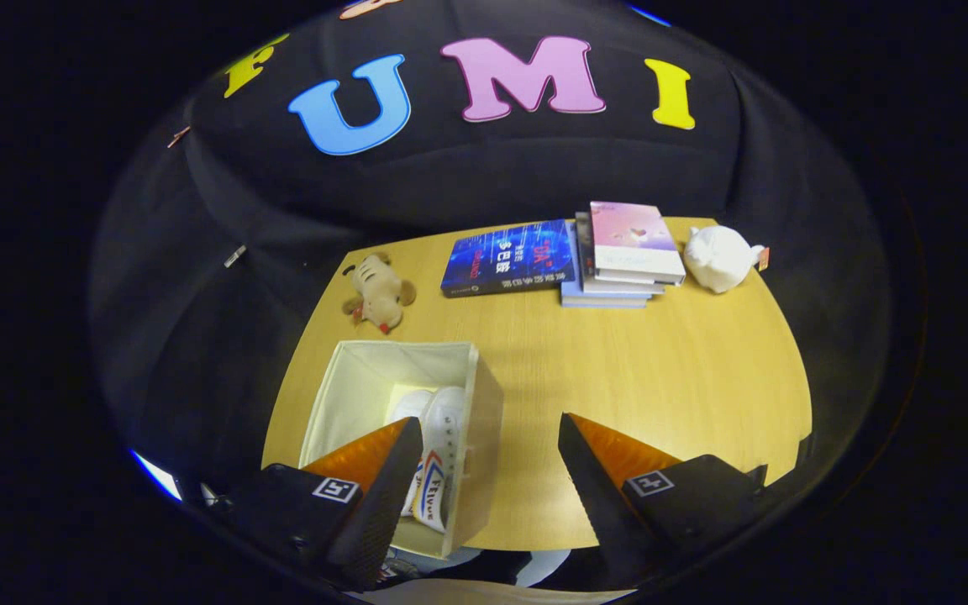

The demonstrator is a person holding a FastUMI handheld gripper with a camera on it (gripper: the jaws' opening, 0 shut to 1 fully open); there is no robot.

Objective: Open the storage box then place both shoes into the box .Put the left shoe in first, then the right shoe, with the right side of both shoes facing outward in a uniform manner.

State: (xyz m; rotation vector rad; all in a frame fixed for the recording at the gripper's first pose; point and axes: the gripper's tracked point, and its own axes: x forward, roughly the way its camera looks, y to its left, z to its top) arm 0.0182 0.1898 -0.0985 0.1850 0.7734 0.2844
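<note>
Storage box (484, 395) is seen open at 10 o'clock of the spread, empty gripper (491, 458), with white shoes (438, 437) already stowed inside it, so only orientation is judged left to verify.

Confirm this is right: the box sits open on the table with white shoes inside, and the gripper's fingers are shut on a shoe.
Not quite. In the gripper view the gripper is open, its fingers spread wide and holding nothing. The rest stands: the box sits open on the table with the white shoes inside.
</note>
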